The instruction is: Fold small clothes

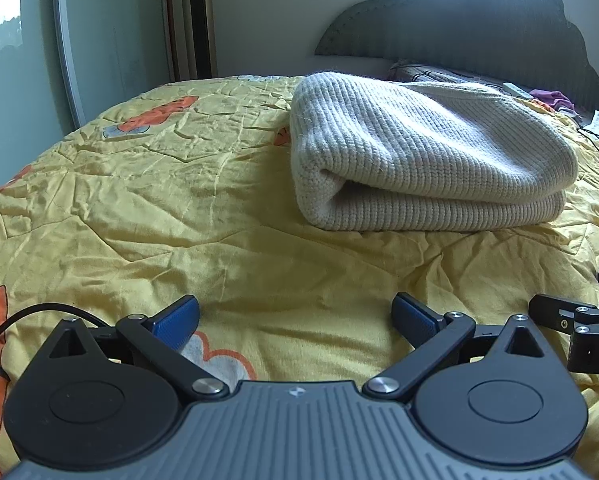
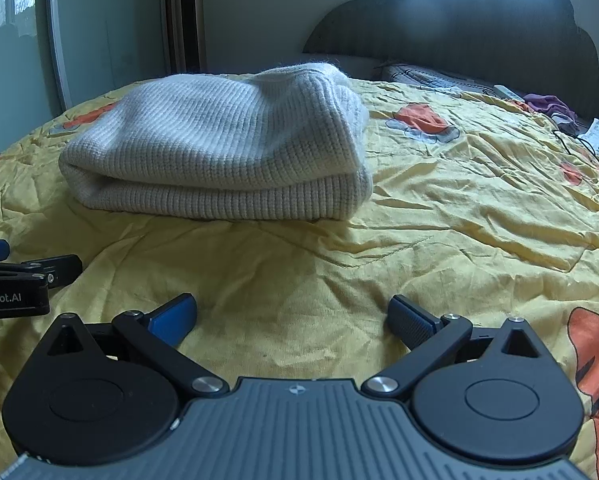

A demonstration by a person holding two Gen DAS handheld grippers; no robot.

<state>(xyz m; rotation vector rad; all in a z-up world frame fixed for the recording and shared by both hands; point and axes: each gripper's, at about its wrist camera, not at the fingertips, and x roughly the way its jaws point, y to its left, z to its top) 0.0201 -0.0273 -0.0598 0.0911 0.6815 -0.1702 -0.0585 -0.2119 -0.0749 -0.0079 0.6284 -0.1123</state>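
Note:
A cream ribbed knit sweater (image 1: 427, 152) lies folded in a thick bundle on the yellow bedspread (image 1: 139, 184). In the left wrist view it sits ahead and to the right of my left gripper (image 1: 295, 320), which is open with only bedspread between its blue pads. The same sweater (image 2: 219, 148) appears ahead and to the left in the right wrist view. My right gripper (image 2: 291, 320) is open too, holding nothing, a good way short of the sweater. Each gripper shows at the edge of the other's view.
The bedspread carries orange cartoon prints (image 2: 419, 118). A dark scalloped headboard (image 1: 479, 24) stands behind. Purple cloth (image 2: 547, 104), a white remote (image 1: 515, 90) and a black cable (image 2: 579, 144) lie at the far right. A tall floor-standing unit (image 1: 197, 16) stands by the wall.

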